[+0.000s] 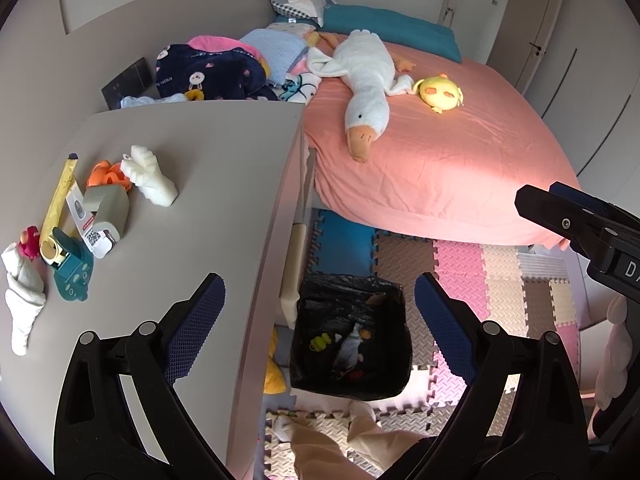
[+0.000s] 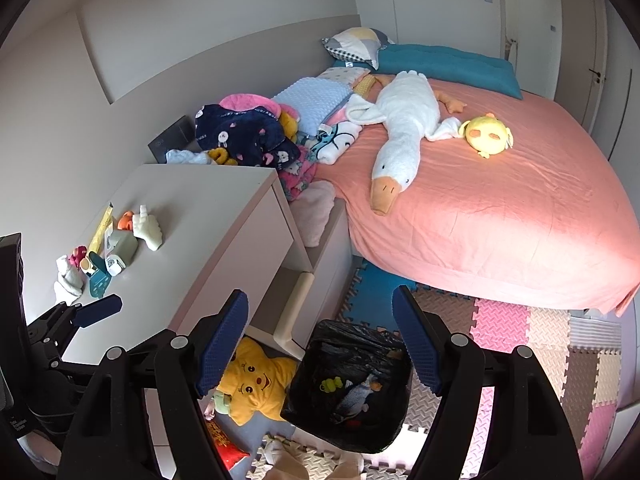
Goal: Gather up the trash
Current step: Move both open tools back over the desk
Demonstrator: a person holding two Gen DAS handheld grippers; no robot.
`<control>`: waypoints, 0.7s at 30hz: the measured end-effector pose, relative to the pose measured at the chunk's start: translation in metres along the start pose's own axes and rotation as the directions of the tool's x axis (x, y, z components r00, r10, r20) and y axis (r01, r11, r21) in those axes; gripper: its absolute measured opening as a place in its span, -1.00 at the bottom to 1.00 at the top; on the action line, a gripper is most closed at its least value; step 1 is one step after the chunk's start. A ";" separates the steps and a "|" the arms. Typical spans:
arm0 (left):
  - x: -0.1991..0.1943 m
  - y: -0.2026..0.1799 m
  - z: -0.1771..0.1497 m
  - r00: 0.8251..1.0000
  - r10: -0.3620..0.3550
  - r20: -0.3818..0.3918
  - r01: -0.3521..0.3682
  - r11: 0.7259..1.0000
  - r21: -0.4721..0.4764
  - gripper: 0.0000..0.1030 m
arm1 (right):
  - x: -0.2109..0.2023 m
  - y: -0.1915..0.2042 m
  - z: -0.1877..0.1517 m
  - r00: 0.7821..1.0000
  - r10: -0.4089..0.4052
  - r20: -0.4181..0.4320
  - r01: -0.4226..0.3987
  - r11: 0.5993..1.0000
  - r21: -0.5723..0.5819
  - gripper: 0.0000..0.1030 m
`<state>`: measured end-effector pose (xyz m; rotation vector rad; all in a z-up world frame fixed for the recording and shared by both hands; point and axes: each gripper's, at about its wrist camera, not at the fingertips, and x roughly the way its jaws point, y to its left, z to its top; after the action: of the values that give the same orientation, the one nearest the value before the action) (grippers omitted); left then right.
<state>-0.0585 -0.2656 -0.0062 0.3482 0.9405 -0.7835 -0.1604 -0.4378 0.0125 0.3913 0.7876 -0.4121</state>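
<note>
A: L jaws (image 1: 316, 320)?
B: Spread wide, nothing btwn them. Black-lined trash bin (image 1: 352, 344) sits on floor, framed btwn the pads, below.
A: R jaws (image 2: 320, 344)?
B: Also apart, empty. Same bin (image 2: 352, 384) beneath, toward R pad.
A: Bin contents?
B: Small bits at bottom, can't ID.
A: Worktop (image 1: 192, 184)?
B: Left of L jaws; clutter pile (image 1: 92, 208) at its far-left edge.

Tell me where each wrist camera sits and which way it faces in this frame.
Left wrist: over the desk edge, angled down at the trash bin; open left gripper shows, right gripper at right.
Right wrist: further right, facing down at the bin; open right gripper shows, left gripper at left.
Shared: bin, desk clutter, bed with goose plush, foam mats.
</note>
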 end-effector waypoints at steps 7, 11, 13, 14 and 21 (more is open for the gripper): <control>-0.005 0.024 -0.001 1.000 0.025 0.001 -0.025 0.998 -0.054 0.80 | 0.008 0.024 0.007 0.999 0.045 -0.004 -0.045 0.998 -0.037 0.46; -0.009 0.045 -0.005 0.998 0.055 -0.001 -0.055 0.994 -0.094 0.80 | 0.016 0.044 0.011 0.997 0.079 -0.016 -0.080 0.995 -0.063 0.46; -0.012 0.056 -0.008 0.998 0.071 -0.002 -0.070 0.991 -0.116 0.80 | 0.020 0.055 0.012 0.995 0.095 -0.023 -0.097 0.992 -0.081 0.47; -0.014 0.062 -0.009 0.997 0.079 -0.001 -0.078 0.989 -0.127 0.80 | 0.022 0.061 0.013 0.994 0.103 -0.026 -0.105 0.990 -0.091 0.47; -0.027 0.106 -0.023 0.990 0.144 -0.003 -0.141 0.968 -0.206 0.80 | 0.037 0.107 0.019 0.986 0.159 -0.050 -0.165 0.974 -0.155 0.47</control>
<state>-0.0040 -0.1682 -0.0027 0.2267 0.9648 -0.5504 -0.0734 -0.3638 0.0170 0.3118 0.8119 -0.1883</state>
